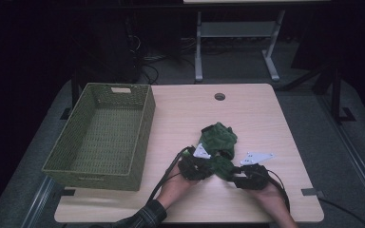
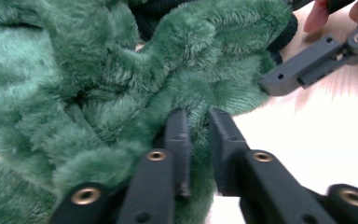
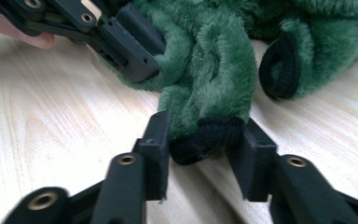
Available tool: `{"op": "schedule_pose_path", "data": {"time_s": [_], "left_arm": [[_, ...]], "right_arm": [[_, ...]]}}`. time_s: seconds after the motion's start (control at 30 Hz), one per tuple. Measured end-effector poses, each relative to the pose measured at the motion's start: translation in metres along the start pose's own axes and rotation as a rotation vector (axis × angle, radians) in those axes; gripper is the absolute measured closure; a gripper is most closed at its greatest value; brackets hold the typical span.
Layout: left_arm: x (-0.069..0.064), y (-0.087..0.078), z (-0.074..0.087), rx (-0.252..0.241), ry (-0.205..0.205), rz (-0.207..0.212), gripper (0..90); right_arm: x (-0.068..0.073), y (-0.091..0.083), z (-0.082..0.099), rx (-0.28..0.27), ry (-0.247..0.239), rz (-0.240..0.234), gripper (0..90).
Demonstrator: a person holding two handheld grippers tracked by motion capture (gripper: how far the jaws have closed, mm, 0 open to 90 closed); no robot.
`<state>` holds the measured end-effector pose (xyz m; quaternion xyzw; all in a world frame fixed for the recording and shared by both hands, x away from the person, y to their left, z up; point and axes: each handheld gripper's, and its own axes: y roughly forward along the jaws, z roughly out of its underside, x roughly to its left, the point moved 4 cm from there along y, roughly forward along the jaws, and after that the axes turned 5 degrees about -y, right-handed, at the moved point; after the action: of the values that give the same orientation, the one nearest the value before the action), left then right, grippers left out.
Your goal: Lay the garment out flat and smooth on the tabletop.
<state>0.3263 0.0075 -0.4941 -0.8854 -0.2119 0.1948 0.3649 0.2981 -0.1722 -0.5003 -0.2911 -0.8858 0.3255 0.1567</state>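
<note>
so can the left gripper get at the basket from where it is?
Probably not yet: the left gripper is pinched on the green fleece, which the right gripper also grips by its black cuff. The table toward the basket looks free.

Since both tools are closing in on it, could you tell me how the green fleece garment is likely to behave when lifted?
The green fleece garment lies crumpled in soft folds, so it will probably hang limp and unfold rather than hold its shape. Its fluffy pile bunches between the left tool, suggesting it compresses easily and grips well. It looks light, so it should drag rather than resist.
</note>
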Motion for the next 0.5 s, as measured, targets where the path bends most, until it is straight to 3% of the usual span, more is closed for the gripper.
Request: {"op": "schedule_pose_path", "data": {"time_s": [0.1, 0.2, 0.27, 0.43, 0.5], "left_arm": [[0.001, 0.001, -0.001, -0.006, -0.014, 0.016, 86.3], [0.001, -0.002, -0.002, -0.006, -0.02, 0.031, 87.9], [0.001, -0.005, -0.002, -0.003, -0.018, 0.038, 88.2], [-0.003, -0.022, -0.01, -0.065, -0.045, 0.095, 88.3], [-0.003, -0.026, -0.011, -0.075, -0.043, 0.096, 88.3]], "right_arm": [[-0.001, -0.001, -0.001, -0.014, -0.003, 0.012, 73.0], [-0.002, -0.005, -0.001, -0.017, -0.002, 0.021, 78.1], [-0.003, -0.008, -0.002, -0.027, -0.005, 0.027, 78.9], [-0.006, -0.017, -0.004, -0.05, 0.005, 0.038, 79.7], [-0.007, -0.019, -0.005, -0.058, 0.01, 0.039, 79.8]]}}
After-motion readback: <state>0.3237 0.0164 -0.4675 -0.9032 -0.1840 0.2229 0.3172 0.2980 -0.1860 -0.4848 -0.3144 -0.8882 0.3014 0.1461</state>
